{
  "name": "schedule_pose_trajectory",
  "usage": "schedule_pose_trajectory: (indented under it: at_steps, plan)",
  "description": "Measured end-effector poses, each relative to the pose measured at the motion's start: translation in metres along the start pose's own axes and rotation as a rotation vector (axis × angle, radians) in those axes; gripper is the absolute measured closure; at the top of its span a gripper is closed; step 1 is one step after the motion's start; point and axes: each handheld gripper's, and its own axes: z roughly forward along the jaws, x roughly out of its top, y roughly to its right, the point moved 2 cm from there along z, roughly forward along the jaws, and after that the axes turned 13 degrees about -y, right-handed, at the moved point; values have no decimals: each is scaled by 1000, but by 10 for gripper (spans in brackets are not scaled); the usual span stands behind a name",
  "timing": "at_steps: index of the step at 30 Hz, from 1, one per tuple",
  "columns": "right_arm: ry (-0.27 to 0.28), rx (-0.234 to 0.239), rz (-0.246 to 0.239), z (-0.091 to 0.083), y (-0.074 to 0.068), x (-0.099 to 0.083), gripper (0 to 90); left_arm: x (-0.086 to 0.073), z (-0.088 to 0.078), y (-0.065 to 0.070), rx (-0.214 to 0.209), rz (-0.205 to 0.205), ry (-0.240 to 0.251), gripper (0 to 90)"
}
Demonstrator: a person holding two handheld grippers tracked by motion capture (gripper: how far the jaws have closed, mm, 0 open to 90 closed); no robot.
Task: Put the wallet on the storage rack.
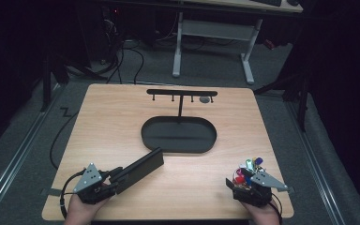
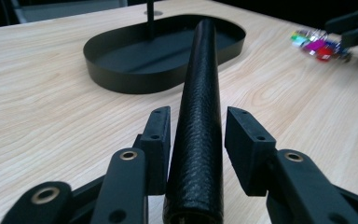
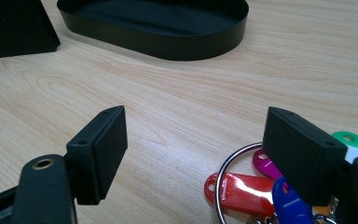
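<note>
Left gripper point(image 2: 193, 123) jaws part-open, pads clear of the black wallet point(image 1: 138, 168) lying between them on the table point(image 1: 122, 112), long axis toward the tray point(image 1: 178, 135); right gripper point(image 3: 191, 149) wide open, holding nothing, keys point(image 3: 261, 186) beside it.

Tabletop point(image 1: 103, 122): light wood grain, rectangular, rounded corners.
Centre: black oval tray point(image 1: 178, 136) resting on the tabletop, with an upright post and hook bar point(image 1: 182, 93) rising from its far side.
Near left: black leather-textured wallet point(image 1: 138, 168), long and flat, lying just beside the tray's near-left rim.
Near right: bunch of coloured keys point(image 1: 247, 171) on a metal ring, well apart from the tray.
Far edge: small grey round object point(image 1: 205, 99), unidentifiable.
</note>
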Motion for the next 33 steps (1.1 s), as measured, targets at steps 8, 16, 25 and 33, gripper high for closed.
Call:
schedule_pose_trajectory:
  at_steps: [8, 16, 25, 33]
  plan:
    - [6, 6, 6, -1, -1, 1, 225, 8, 1, 5, 16, 27, -109, 647]
    - [12, 18, -7, -1, -1, 2, 225, 32, -2, 8, 68, 72, -262, 653]
    - [24, 36, -9, -2, 1, 2, 225, 57, 1, 8, 51, 101, -425, 676]
    - [39, 40, 9, -5, 5, 1, 225, 66, 13, 8, 35, 135, -533, 667]
